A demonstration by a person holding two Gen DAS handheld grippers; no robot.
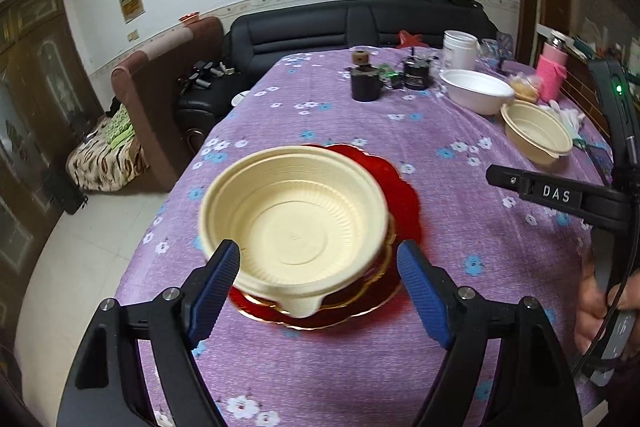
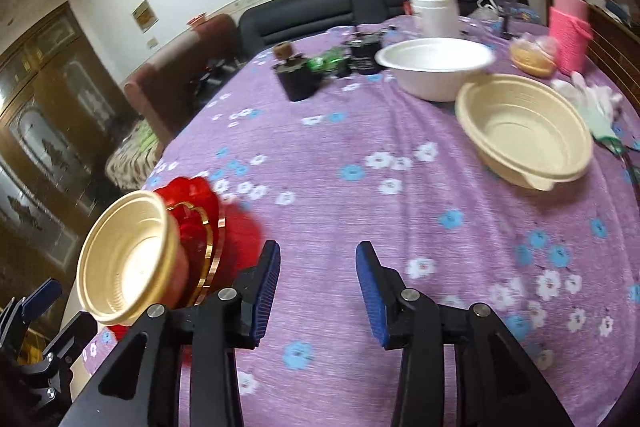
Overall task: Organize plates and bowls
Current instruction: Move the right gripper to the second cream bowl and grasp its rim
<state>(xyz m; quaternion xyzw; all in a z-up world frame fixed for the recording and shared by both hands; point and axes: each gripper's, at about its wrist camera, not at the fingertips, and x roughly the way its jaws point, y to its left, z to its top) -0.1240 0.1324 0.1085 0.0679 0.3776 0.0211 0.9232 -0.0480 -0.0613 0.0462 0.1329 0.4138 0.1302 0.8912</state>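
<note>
A cream plastic bowl [image 1: 294, 223] sits on stacked red plates with gold rims [image 1: 400, 195] on the purple flowered tablecloth. My left gripper [image 1: 320, 271] is open, its blue pads either side of the bowl's near rim, not touching it. The same bowl [image 2: 128, 259] and red plates [image 2: 200, 223] show at the left of the right wrist view. My right gripper [image 2: 318, 263] is open and empty above bare cloth. A second cream bowl [image 2: 524, 131] and a white bowl [image 2: 436, 67] sit at the far right; they also show in the left wrist view as cream [image 1: 538, 135] and white [image 1: 478, 91].
At the table's far end stand a black cup [image 1: 366, 83], a dark jar [image 1: 416, 71], a white tub [image 1: 460, 47], a pink bottle [image 2: 568, 27], a bagged bun [image 2: 534, 55] and white gloves [image 2: 596, 103]. A black sofa [image 1: 320, 31] and brown armchair [image 1: 160, 87] lie beyond the table's left edge.
</note>
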